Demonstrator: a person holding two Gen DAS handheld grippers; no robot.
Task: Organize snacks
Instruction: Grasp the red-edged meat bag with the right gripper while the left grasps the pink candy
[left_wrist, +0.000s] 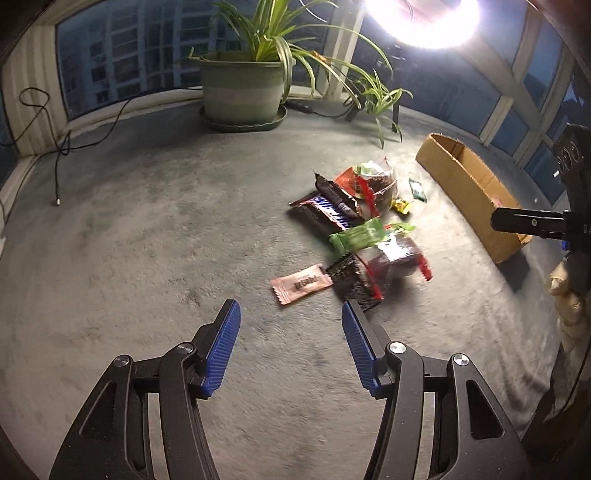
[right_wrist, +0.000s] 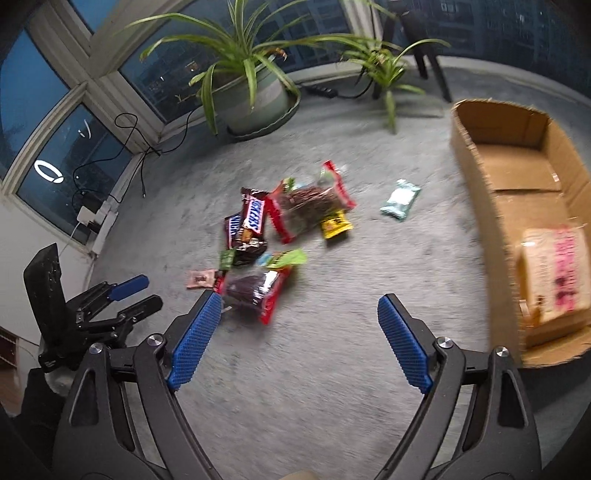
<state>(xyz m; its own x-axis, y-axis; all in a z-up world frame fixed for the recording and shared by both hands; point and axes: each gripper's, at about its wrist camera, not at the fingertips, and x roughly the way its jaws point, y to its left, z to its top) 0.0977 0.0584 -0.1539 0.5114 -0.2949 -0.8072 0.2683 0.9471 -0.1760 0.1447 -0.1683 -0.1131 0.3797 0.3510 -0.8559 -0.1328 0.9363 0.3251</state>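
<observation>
The job had hardly begun. Most snacks lay loose in a heap on the grey carpet: Snickers bars, two clear red-edged bags of dark candy, a green wrapper, a yellow packet, a pink sachet at the near edge, and a pale mint packet lying apart toward the cardboard box. Judging by this, nearly everything was yet to be boxed.

The left tool hung over bare carpet just short of the pink sachet, jaws partly apart and empty. The right tool was spread wide, nothing between its pads, its left finger overlapping the nearer candy bag.

Only the right wrist view looked into the box, showing one pink-printed package already inside. Only the left view showed the glaring lamp.
</observation>
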